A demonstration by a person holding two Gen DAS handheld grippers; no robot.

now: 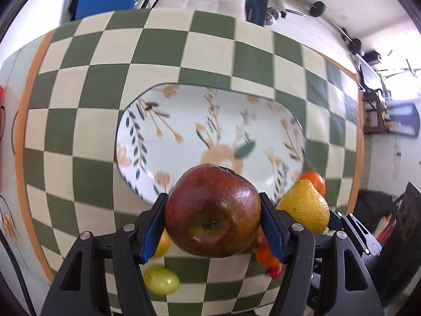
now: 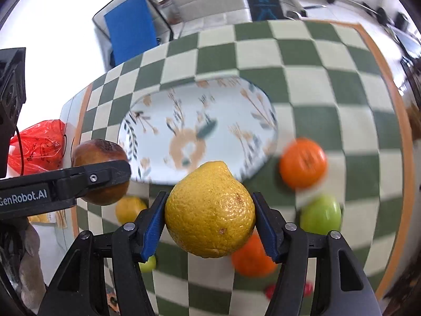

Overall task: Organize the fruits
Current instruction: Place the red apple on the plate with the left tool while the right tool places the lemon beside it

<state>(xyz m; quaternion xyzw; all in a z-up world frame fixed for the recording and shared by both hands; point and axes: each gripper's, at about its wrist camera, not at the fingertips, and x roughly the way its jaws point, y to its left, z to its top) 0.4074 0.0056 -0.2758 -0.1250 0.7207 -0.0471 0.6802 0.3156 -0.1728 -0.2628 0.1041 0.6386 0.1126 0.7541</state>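
The red apple (image 1: 213,210) is sitting clenched between the blue pads of the left gripper (image 1: 213,223), hanging in the air just in front of the near rim of the floral plate (image 1: 200,121), whose inside is lying bare. The yellow lemon (image 2: 210,209) is being grasped the same way by the right gripper (image 2: 209,223), its jaws pressing on both sides of the peel, also above the worktop just short of the plate's near rim and to the right of the apple. Beyond these 2 held fruits, the rest are lying on the green-and-cream checked cloth (image 2: 329,84) on the near side of the plate: 1 orange (image 2: 302,162) just off the plate's right end, a green apple (image 2: 321,214) nearer than that, another orange (image 2: 251,258) beneath the lemon, a yellow fruit (image 2: 130,209) under the left gripper, and a small green fruit (image 1: 161,280). A red plastic bag (image 2: 39,146) is resting left of the plate, off the cloth.
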